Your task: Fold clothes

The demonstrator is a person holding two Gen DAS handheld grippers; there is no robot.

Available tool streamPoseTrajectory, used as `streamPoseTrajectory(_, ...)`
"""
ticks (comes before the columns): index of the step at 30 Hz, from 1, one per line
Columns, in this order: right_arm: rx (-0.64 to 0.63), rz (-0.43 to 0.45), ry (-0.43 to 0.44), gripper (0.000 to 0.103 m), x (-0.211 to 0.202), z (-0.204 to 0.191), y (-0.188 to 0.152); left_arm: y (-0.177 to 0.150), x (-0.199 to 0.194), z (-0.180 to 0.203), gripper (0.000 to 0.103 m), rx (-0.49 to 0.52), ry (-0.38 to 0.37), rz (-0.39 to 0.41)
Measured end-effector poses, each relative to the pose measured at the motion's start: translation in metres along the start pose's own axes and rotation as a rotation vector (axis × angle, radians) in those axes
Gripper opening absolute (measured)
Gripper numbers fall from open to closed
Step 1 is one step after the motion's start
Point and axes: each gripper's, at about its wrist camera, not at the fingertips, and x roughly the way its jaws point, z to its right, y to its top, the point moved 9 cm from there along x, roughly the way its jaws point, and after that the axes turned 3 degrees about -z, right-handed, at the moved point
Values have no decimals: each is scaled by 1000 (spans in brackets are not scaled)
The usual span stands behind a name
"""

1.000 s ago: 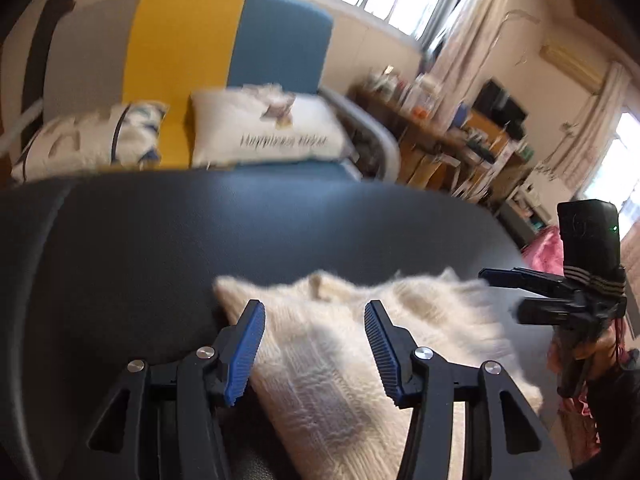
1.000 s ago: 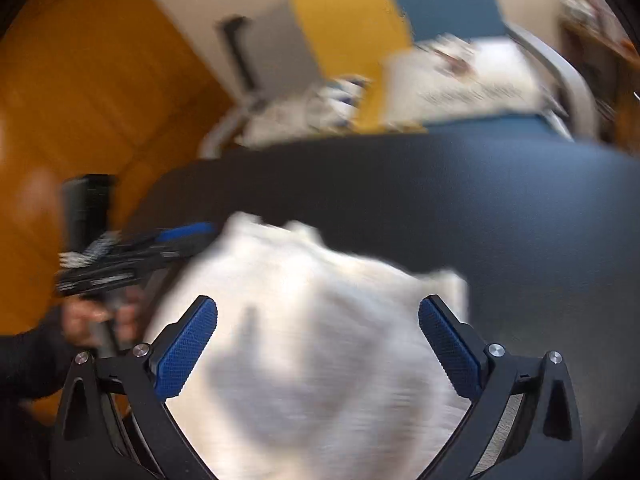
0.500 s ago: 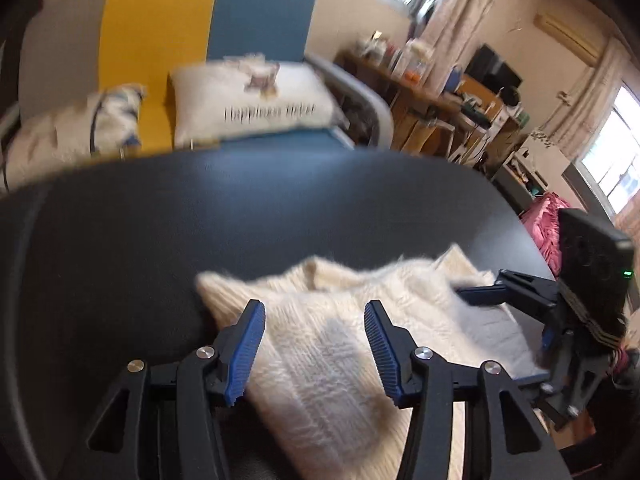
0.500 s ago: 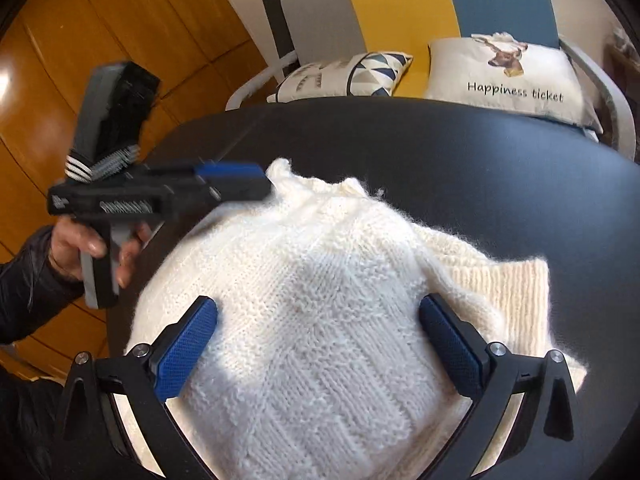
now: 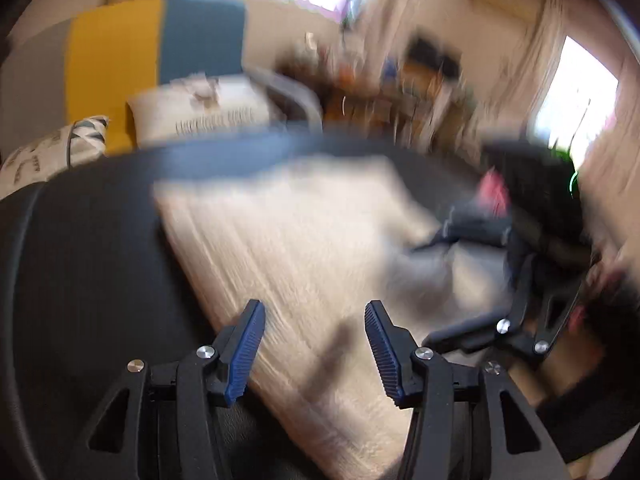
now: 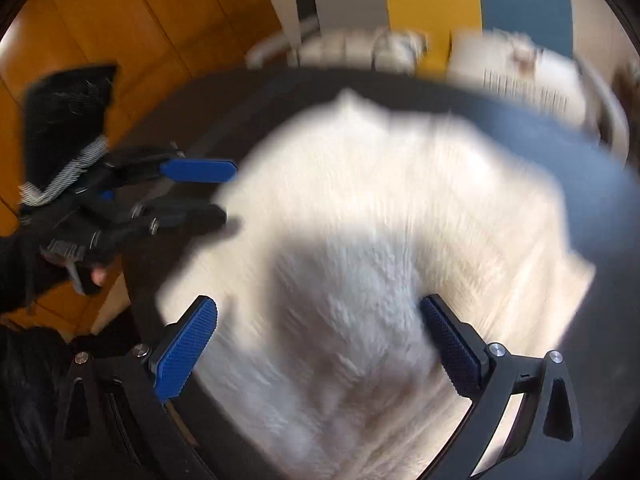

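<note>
A cream knitted sweater (image 5: 296,248) lies bunched on a round black table (image 5: 80,264). Both views are motion-blurred. My left gripper (image 5: 314,352) is open, its blue pads over the sweater's near edge with nothing between them. In the right wrist view the sweater (image 6: 384,232) fills the middle, and my right gripper (image 6: 320,340) stands wide open above it. The left gripper (image 6: 192,188) shows there at the sweater's left edge, held by a hand in a dark sleeve. The right gripper (image 5: 500,320) appears at the sweater's right side in the left wrist view.
Behind the table stands a grey, yellow and blue sofa (image 5: 120,52) with two printed cushions (image 5: 200,116). A cluttered desk (image 5: 380,80) and bright windows are at the back right. Orange wooden panelling (image 6: 100,32) lies to the left.
Both cameras swung fast and blurred. The left gripper came closer over the sweater. The right gripper moved nearer the left one, and the sweater looks flatter.
</note>
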Motion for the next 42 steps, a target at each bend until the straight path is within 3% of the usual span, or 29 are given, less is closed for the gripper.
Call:
streamPoseTrajectory(3, 14, 38, -24, 103, -5, 1, 1, 0, -6, 4, 55, 20, 41, 26)
streamPoseTrajectory(6, 35, 38, -82, 103, -24, 0, 4, 0, -41, 4, 55, -65, -23, 86)
streamPoseTrajectory(10, 16, 146, -97, 103, -64, -21, 2, -20, -65, 21, 55, -45, -62, 121)
streamPoseTrajectory(12, -12, 144, -158, 103, -67, -28, -8, -36, -56, 36, 55, -16, -58, 77)
streamPoseTrajectory(15, 29, 12, -238, 103, -37, -15, -38, -71, -16, 44, 55, -11, -27, -70)
streamPoseTrajectory(17, 61, -95, -291, 103, -7, 1, -66, -76, -9, 44, 55, 17, 25, -58)
streamPoseTrajectory(19, 58, -21, -297, 103, -4, 0, -71, -75, -10, 42, 56, 9, 21, -65)
streamPoseTrajectory(25, 53, -22, -277, 103, -14, -12, -73, -84, -24, 17, 55, -74, -22, -99)
streamPoseTrajectory(28, 128, 51, -167, 103, -44, -12, -76, -81, -47, 6, 55, -101, -41, -28)
streamPoseTrajectory(32, 371, 282, 126, 103, -113, 2, -98, -62, -69, 6, 55, -120, -66, 61)
streamPoseTrajectory(34, 465, 417, 317, 103, -140, 5, -113, -50, -65, 9, 55, -121, -60, 79)
streamPoseTrajectory(35, 496, 459, 367, 103, -148, 7, -121, -43, -63, 10, 55, -121, -54, 87)
streamPoseTrajectory(39, 633, 584, 449, 103, -161, 36, -149, -21, -42, 18, 55, -131, -77, 75)
streamPoseTrajectory(42, 656, 555, 457, 103, -146, 61, -152, -6, -26, 28, 55, -82, -60, 58)
